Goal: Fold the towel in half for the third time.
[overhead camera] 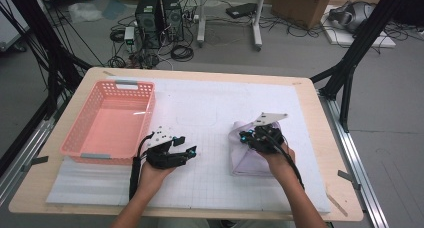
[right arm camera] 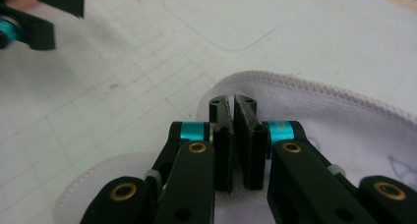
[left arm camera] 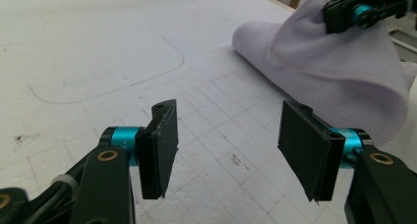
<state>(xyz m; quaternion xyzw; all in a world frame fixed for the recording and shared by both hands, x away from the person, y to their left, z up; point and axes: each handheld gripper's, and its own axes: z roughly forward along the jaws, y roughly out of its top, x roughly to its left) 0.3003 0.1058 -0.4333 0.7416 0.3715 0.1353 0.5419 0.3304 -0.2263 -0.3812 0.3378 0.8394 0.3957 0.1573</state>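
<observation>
A pale lilac cloth point(overhead camera: 246, 160) lies folded on the right half of the white grid mat point(overhead camera: 210, 113). My right gripper point(overhead camera: 245, 137) is shut on a raised fold of the cloth point(right arm camera: 344, 121), its jaws pressed together point(right arm camera: 232, 103). In the left gripper view that fold of the cloth point(left arm camera: 334, 71) is drawn up toward the right gripper point(left arm camera: 361, 10). My left gripper point(overhead camera: 186, 145) hovers over the mat to the left of the cloth, open point(left arm camera: 231, 145), with only bare mat between its pads. The left gripper point(right arm camera: 34, 13) also appears blurred at the far corner of the right gripper view.
A pink plastic basket point(overhead camera: 80, 150) stands at the mat's left side, close to my left hand. A faint rounded outline point(overhead camera: 200, 120) is drawn on the mat between basket and cloth. The wooden table point(overhead camera: 320, 138) ends just right of the mat.
</observation>
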